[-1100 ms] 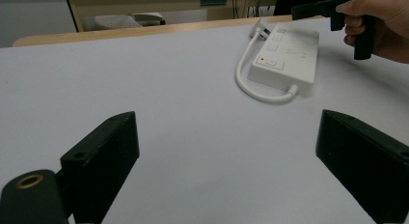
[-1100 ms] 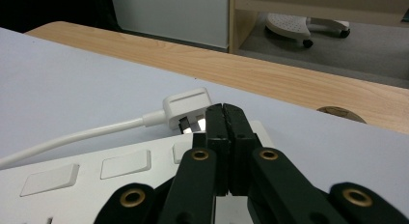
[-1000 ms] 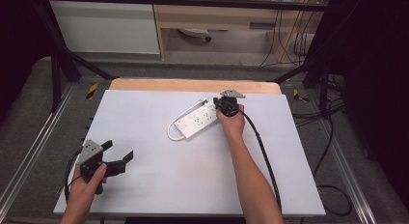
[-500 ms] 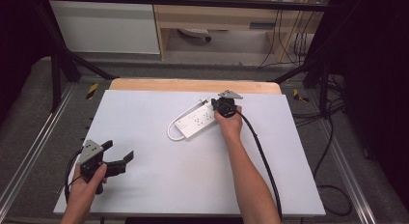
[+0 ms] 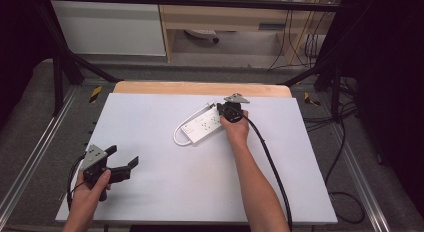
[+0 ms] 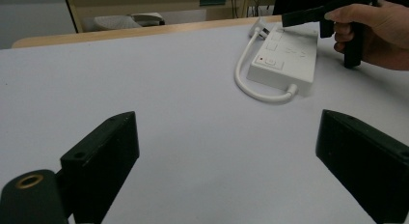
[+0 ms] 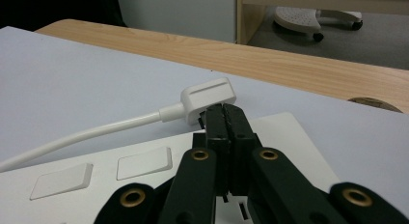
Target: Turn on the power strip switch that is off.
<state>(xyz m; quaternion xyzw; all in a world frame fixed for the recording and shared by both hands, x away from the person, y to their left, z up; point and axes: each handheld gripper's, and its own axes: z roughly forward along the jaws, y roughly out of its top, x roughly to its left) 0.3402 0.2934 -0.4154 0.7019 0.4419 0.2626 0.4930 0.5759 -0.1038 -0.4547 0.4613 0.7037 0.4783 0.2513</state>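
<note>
A white power strip (image 5: 202, 126) lies flat on the white board (image 5: 150, 192), and its short white cord (image 5: 176, 137) loops back to a flat white plug (image 7: 208, 98) at its far end. My right gripper (image 5: 226, 112) is shut, jaws pressed together, with its tips (image 7: 224, 110) right under that plug's head above the strip (image 7: 96, 185). I cannot tell if a pin is pinched between them. My left gripper (image 5: 123, 155) stands open near the front left corner with nothing between its jaws (image 6: 231, 147). It faces the strip (image 6: 284, 60) and the right gripper (image 6: 308, 14).
The board lies on a wooden table (image 5: 200, 88) whose far edge shows behind it. Metal frame rails (image 5: 35, 147) run along both sides. A black cable (image 5: 272, 167) trails from my right gripper past the forearm. A shelf unit (image 5: 235, 17) and floor cables stand beyond.
The right gripper has edged slightly left over the strip's far end. The left gripper has stayed where it was.
</note>
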